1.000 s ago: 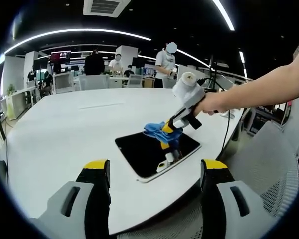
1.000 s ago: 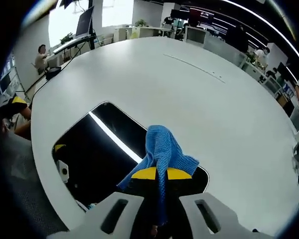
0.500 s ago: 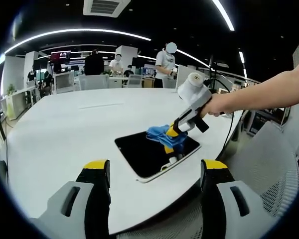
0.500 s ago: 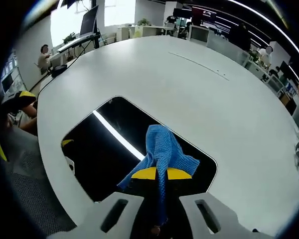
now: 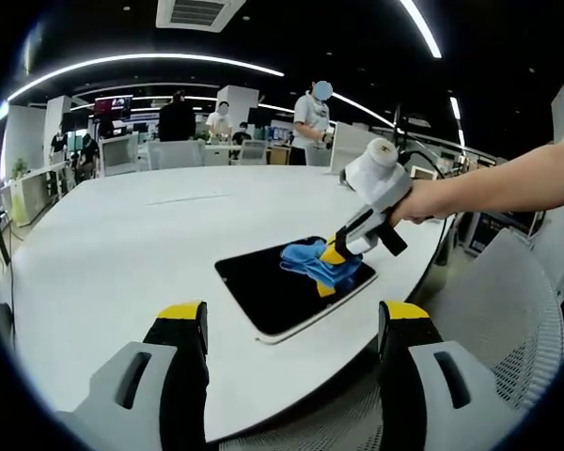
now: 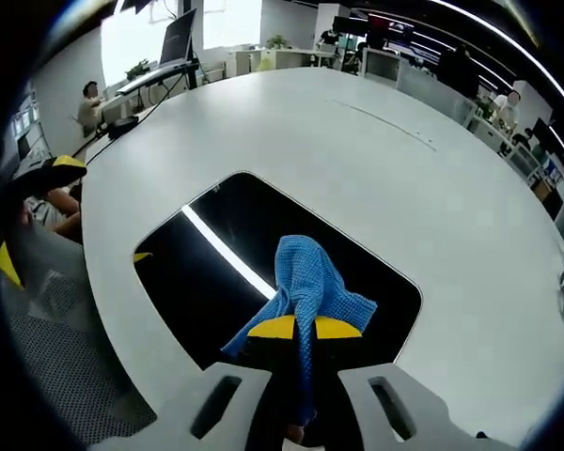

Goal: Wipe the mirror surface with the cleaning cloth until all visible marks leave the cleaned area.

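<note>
1. One mirror lies flat near the edge of the white bench, its long axis running at a slant to that edge.
2. One blue cleaning cloth rests on the glass, towards one end.
3. The right claw is clamped on the cloth, pressing it to the mirror.
4. The left claw hangs open above the bench edge, holding nothing.
5. Several people stand at the far desks.

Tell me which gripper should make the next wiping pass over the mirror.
Right. The right gripper is shut on the blue cloth, which lies on the mirror. The left gripper is open, holds nothing and sits off the mirror, near the table edge.
</note>
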Available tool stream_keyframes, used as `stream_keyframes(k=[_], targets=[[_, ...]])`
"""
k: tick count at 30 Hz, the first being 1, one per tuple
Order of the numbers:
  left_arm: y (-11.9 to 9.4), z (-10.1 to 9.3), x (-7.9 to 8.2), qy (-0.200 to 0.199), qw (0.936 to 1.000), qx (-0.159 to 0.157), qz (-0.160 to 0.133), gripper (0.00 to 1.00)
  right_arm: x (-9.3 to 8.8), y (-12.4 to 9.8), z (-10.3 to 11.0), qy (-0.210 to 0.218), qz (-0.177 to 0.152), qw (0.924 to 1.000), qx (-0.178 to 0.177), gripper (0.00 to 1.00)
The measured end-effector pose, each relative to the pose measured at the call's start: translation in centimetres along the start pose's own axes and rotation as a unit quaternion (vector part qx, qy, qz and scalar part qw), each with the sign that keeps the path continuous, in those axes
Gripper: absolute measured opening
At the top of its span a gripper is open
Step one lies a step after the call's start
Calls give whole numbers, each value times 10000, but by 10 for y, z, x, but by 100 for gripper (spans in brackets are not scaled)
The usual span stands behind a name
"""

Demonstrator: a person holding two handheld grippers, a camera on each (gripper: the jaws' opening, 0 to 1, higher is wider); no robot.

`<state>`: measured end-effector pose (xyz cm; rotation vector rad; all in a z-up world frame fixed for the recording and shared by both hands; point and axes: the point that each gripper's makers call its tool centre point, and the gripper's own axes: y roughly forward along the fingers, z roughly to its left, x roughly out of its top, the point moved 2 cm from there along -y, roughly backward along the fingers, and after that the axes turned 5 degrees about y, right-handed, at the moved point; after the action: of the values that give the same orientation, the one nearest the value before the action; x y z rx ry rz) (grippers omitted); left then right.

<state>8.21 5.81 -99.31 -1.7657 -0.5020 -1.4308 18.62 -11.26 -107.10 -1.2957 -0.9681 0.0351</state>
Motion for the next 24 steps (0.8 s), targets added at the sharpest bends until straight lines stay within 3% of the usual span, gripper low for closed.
stream_keyframes(k=[24], targets=[[0,-1,-1,-11,10000,-48,27,71,-20,-14,19,-74,-108,9996,232,0]])
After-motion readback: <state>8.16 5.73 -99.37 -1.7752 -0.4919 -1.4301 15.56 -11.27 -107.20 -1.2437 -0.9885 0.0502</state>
